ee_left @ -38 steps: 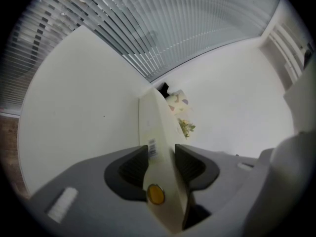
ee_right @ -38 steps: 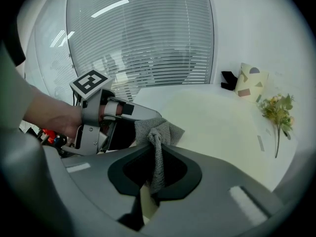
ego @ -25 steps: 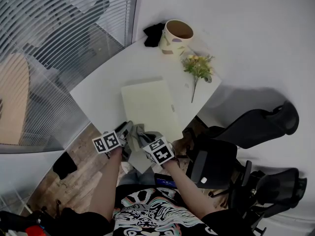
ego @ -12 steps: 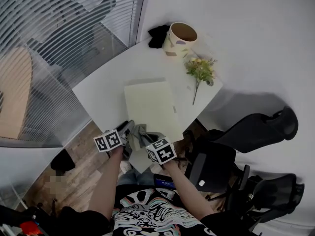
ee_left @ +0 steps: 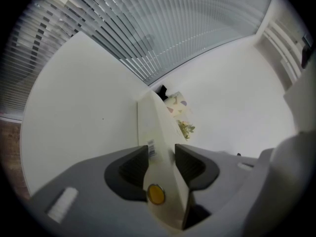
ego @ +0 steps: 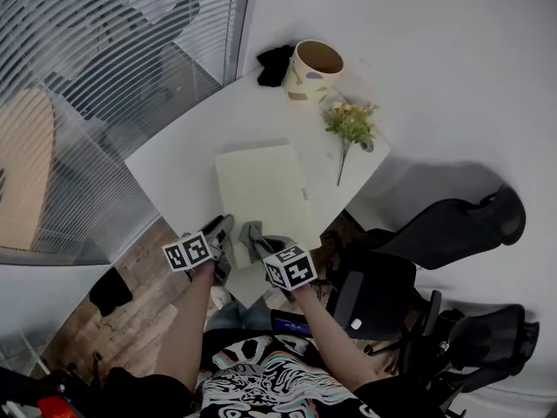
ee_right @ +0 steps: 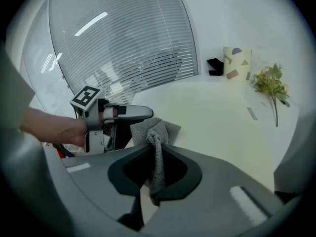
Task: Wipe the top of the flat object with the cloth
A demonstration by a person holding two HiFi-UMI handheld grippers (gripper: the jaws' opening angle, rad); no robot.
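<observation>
One pale cream flat rectangular board (ego: 261,185) lies on the white table (ego: 178,159), reaching away from both claws toward the far corner. Its near edge sits inside the left gripper (ego: 221,228). In the left gripper view the two dark pads are pressed onto that edge (ee_left: 159,132), one on each face, beside a barcode label and a small orange round dot.

Just right of that grip is the grey woven cloth (ego: 253,232). The right gripper (ego: 264,247) pinches it, and in the right gripper view a bunched fold (ee_right: 157,132) is clamped between the pads. The loose end spills forward, apparently onto the board's near end (ee_right: 207,112).

Compared with a second ago, little has moved. The right gripper has drawn slightly to the right, away from the left one, and the cloth looks narrower and more gathered. The board, and the left claw's hold on it, are as they were.

My reading is that the setup is finished, with the board steadied and the cloth secured. The top has hardly been wiped yet, and almost all of it lies bare ahead of the right claw.

Farther beyond the board's far end stand a beige speckled pot (ego: 313,66), a small black object (ego: 274,59) beside it, and a sprig of yellow flowers (ego: 351,120) off to the right. All are clear of the wiping path.
</observation>
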